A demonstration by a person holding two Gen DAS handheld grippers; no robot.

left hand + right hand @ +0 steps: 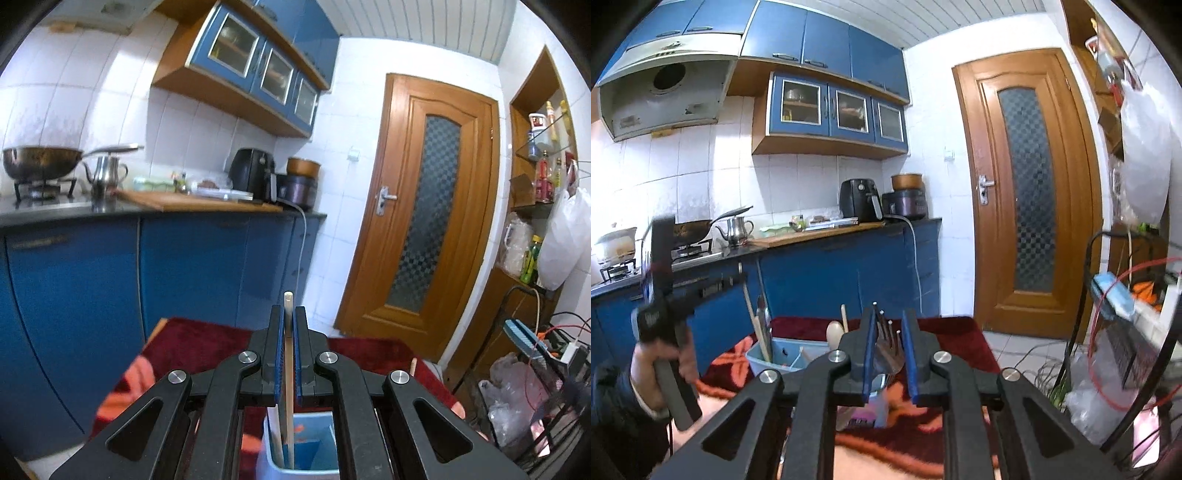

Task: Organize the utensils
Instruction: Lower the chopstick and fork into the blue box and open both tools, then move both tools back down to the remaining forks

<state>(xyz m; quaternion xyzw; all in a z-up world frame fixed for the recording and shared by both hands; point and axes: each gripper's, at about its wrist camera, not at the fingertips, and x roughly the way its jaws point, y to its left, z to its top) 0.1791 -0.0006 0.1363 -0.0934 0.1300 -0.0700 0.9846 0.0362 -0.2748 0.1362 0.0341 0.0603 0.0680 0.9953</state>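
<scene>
Left gripper clamped on chopstick over blue holder; right gripper agape around fork

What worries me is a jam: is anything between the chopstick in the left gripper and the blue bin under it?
Nothing visible does. The chopstick, held upright in the shut left gripper, already reaches down into the blue bin. A white piece stands beside it there.
</scene>
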